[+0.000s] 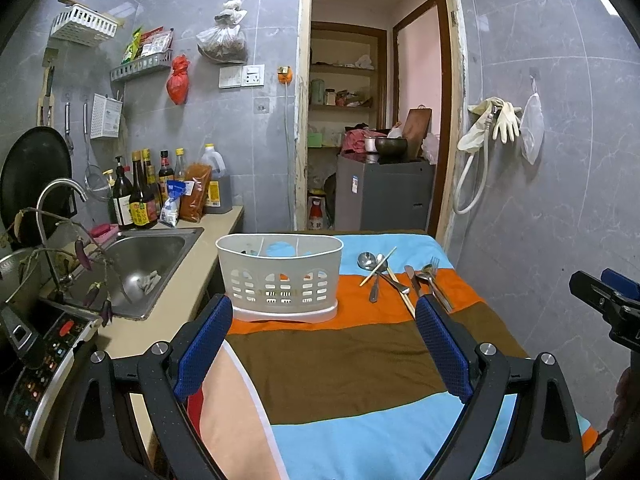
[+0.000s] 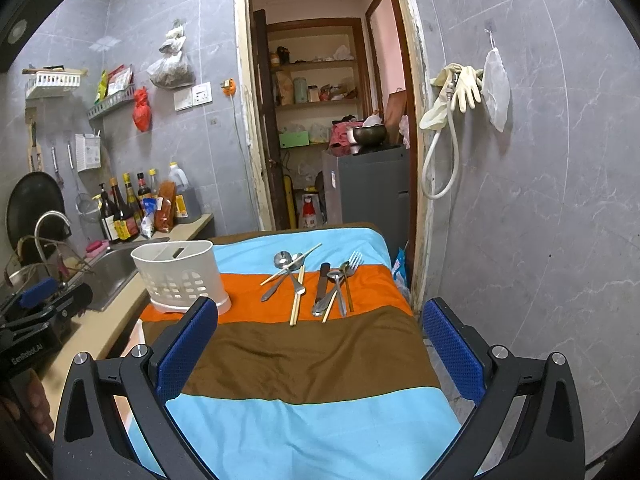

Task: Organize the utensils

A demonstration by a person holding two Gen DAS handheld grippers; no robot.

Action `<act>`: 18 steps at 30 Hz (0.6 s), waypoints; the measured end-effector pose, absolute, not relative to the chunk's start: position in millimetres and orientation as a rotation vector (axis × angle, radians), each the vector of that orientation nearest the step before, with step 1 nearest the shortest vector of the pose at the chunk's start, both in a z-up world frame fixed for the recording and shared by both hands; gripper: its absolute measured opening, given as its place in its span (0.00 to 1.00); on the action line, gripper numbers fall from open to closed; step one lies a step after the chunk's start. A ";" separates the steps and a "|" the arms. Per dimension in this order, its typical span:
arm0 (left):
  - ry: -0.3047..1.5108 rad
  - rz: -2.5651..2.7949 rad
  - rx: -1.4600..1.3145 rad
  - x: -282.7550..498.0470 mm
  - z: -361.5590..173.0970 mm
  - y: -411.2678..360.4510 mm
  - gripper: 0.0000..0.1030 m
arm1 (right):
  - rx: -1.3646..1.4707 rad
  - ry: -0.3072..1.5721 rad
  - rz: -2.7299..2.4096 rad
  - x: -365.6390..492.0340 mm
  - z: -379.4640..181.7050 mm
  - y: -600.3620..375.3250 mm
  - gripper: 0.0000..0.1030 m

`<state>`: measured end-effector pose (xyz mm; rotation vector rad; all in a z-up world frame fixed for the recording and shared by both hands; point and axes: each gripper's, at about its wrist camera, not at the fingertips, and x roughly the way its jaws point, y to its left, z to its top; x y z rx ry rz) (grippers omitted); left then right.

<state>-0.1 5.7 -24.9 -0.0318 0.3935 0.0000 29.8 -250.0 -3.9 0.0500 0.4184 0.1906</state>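
Observation:
A white slotted utensil caddy [image 1: 280,276] [image 2: 180,280] stands on the orange stripe of a striped cloth, at the table's left side. To its right lie loose utensils: a ladle-like spoon [image 2: 282,259], chopsticks [image 2: 297,296], a knife [image 2: 322,284], a fork [image 2: 350,276] and more spoons [image 1: 424,276]. My left gripper [image 1: 324,320] is open, short of the caddy, with nothing between its blue pads. Wide open too, my right gripper [image 2: 320,320] hovers over the brown stripe, short of the utensils, and holds nothing.
A steel sink [image 1: 152,260] with a tap and sauce bottles [image 1: 140,196] borders the table on the left. A stove panel [image 1: 44,344] sits at the near left. An open doorway [image 1: 376,120] lies behind the table; a tiled wall with hung gloves [image 2: 460,84] is on the right.

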 end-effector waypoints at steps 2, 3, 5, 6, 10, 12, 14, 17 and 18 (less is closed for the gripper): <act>0.400 0.000 -0.030 4.1 -18.9 -1.2 0.87 | 0.050 0.419 0.191 29.4 -4.5 -249.4 1.00; 0.400 0.000 -0.030 4.0 -19.9 -1.4 0.87 | 0.050 0.419 0.191 29.2 -4.9 -249.0 1.00; 0.403 -0.002 -0.030 5.6 -17.5 -0.7 0.87 | 0.050 0.423 0.191 30.8 -6.5 -249.6 1.00; 0.404 -0.002 -0.030 5.5 -17.8 -0.9 0.87 | 0.052 0.429 0.192 34.6 -12.8 -250.6 1.00; 0.406 -0.003 -0.032 6.7 -16.4 -0.5 0.87 | 0.051 0.431 0.191 34.3 -14.5 -249.4 1.00; 0.409 -0.005 -0.033 7.5 -16.7 -0.6 0.87 | 0.052 0.432 0.192 34.3 -14.3 -249.4 1.00; 0.409 -0.007 -0.033 7.8 -16.2 -0.4 0.87 | 0.052 0.432 0.191 34.1 -14.7 -249.0 1.00; 0.411 -0.007 -0.034 8.4 -15.5 -0.9 0.87 | 0.052 0.434 0.191 34.5 -13.9 -249.3 1.00; 0.411 -0.007 -0.034 8.1 -15.7 -1.2 0.87 | 0.053 0.434 0.191 35.0 -16.0 -248.9 1.00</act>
